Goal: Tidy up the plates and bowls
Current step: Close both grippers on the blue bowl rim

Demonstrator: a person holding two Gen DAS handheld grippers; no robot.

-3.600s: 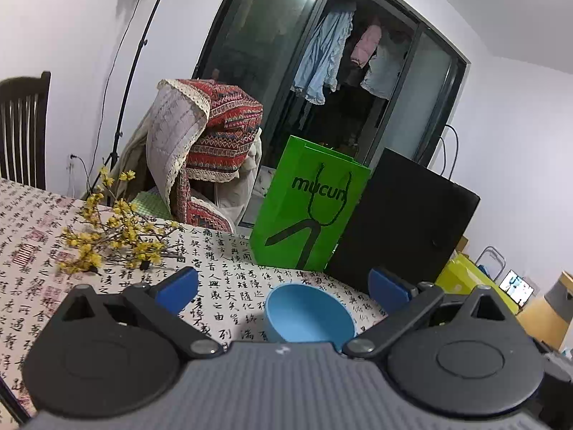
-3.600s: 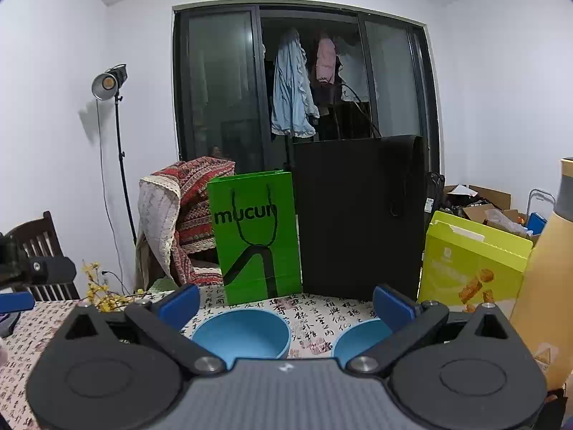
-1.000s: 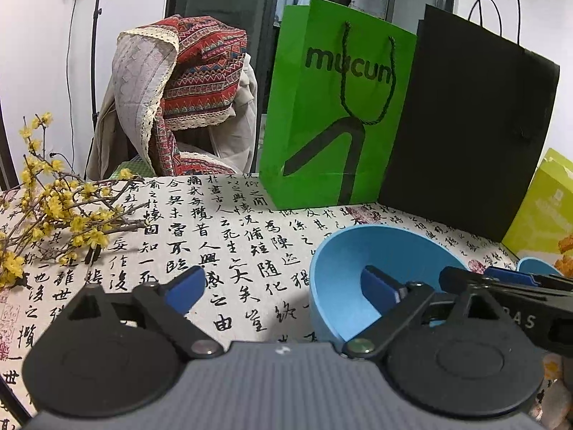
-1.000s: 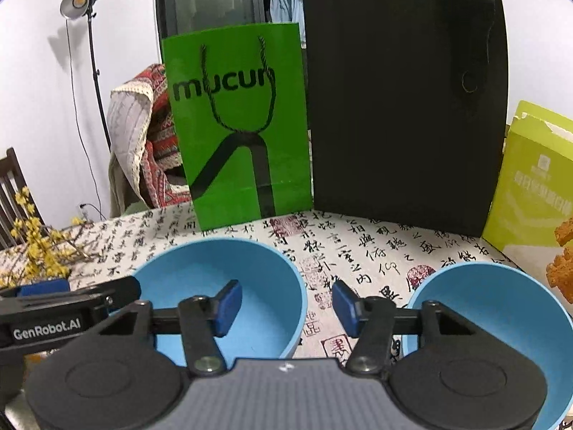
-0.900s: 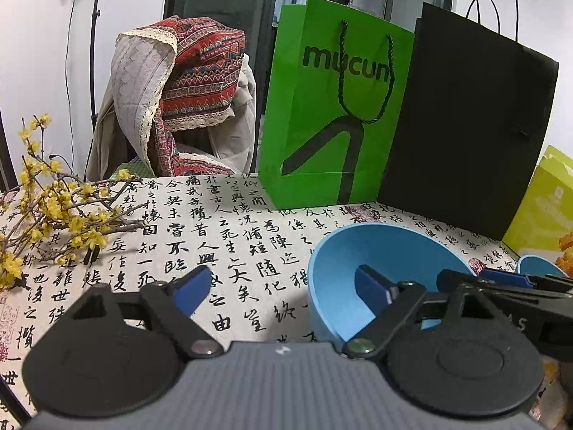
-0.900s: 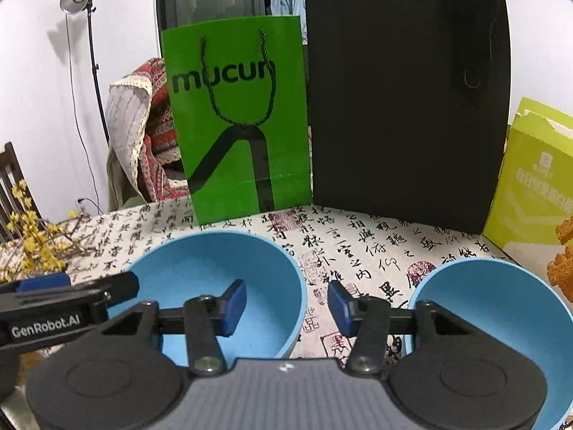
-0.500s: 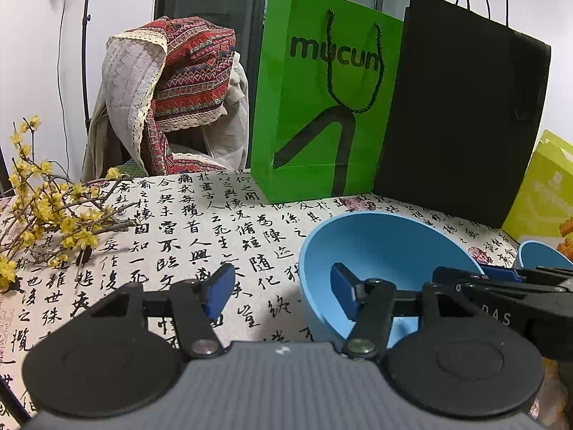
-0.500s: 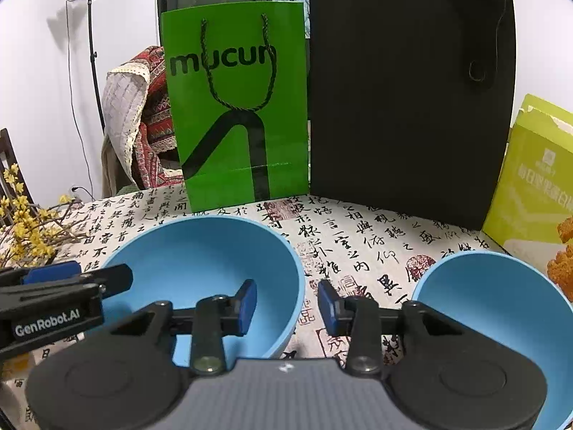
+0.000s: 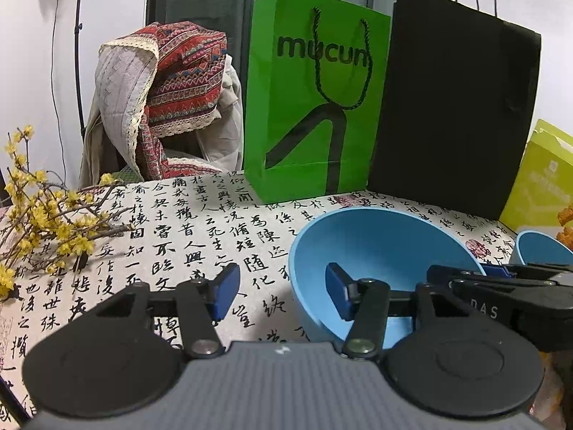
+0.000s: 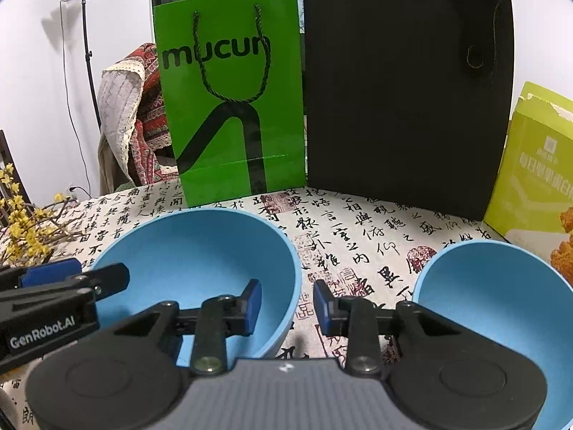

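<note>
Yellow blossom twigs point(image 9: 39, 229): dry sprig lying at the left edge of the calligraphy-print tablecloth point(image 9: 186, 222), clear of your work.

Left gripper point(image 9: 279, 288): you have narrowed its jaws markedly over the last second, yet a gap remains. One blue pad sits outside the left wall of the large matte-blue round bowl point(image 9: 376, 251), the other inside it; neither pad visibly presses the wall.

Large matte-blue round bowl, mid-table, in front of the glossy green paper bag point(image 9: 315, 107): straddled from both sides and resting on the cloth.

Right gripper point(image 10: 286, 306): likewise drawn in from a wider spread. Its jaws bracket the bowl's right wall, one pad inside and one outside, with a small gap showing.

Second matte-blue round bowl point(image 10: 494, 308): towards the right edge, beside the lime-yellow food carton point(image 10: 537, 179), untouched.

Matte black paper bag point(image 10: 404, 89): standing at the far edge.

Judgement: both closings suggest a two-handed lift is imminent, probably to nest one bowl in the other. Finish both squeezes before you raise it.
</note>
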